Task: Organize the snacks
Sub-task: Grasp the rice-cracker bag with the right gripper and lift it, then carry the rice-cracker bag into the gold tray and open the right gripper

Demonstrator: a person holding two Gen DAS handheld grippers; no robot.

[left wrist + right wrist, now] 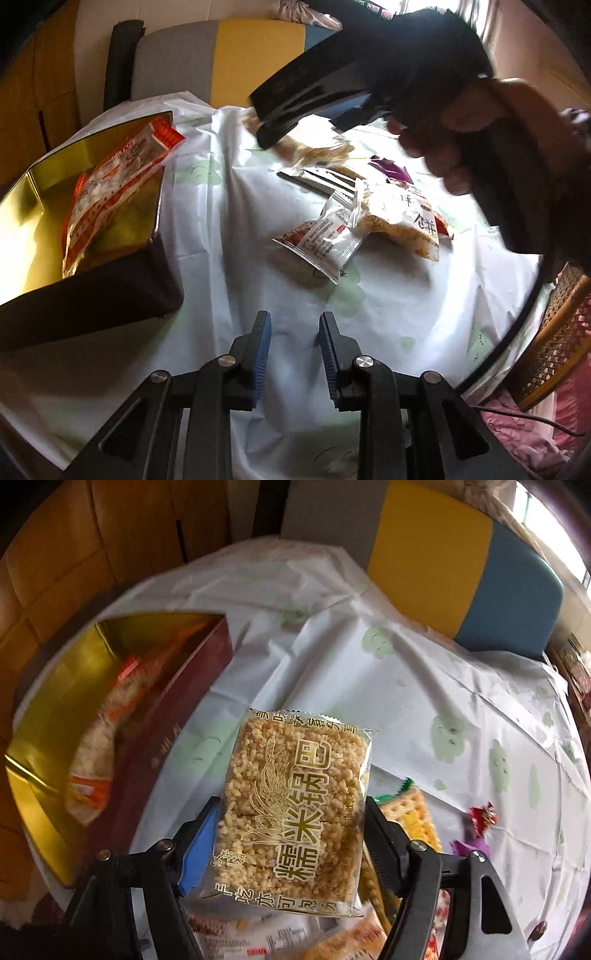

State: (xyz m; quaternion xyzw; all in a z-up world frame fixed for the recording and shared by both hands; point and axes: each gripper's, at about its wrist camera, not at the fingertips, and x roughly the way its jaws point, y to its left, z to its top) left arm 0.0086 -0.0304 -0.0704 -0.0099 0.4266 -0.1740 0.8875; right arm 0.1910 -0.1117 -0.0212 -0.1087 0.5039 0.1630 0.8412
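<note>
The right gripper (pixel 288 838) pinches a rice cracker pack (pixel 295 808) by its edges, raised over the table to the right of the gold-lined box (pixel 48 738); the slick wrapper could slip free during the carry. The left gripper (pixel 295 332) hangs empty and slightly apart, tilted down at the tablecloth (pixel 229 236) beside the box
</note>
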